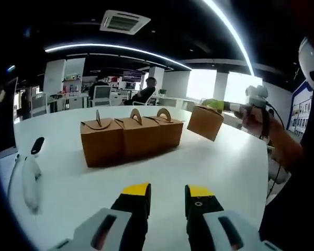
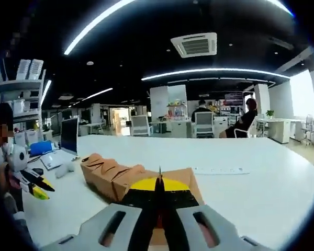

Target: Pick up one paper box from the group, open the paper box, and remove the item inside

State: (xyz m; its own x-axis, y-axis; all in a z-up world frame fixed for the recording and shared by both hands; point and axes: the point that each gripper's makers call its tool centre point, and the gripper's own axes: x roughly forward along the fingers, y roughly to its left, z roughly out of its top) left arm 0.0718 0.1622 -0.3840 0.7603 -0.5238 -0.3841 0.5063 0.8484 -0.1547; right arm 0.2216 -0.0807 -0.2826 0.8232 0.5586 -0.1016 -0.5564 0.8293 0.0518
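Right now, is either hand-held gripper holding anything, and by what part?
The right hand-held gripper holds one paper box by its top handle, lifted off the table. The left hand-held gripper holds nothing.

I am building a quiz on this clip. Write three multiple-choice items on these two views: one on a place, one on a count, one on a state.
1. Where is the lifted paper box?
A. right of the row, off the table
B. on top of the row
C. on the floor

2. How many boxes stand in the row on the white table?
A. one
B. three
C. five

3. How do the left gripper jaws stand?
A. shut on a box
B. apart, holding nothing
C. shut on a pen

Key: 1 A, the left gripper view shows it tilted and raised beside the row, by the right gripper. 2 B, three handles show. 3 B, bare table shows between the yellow tips.
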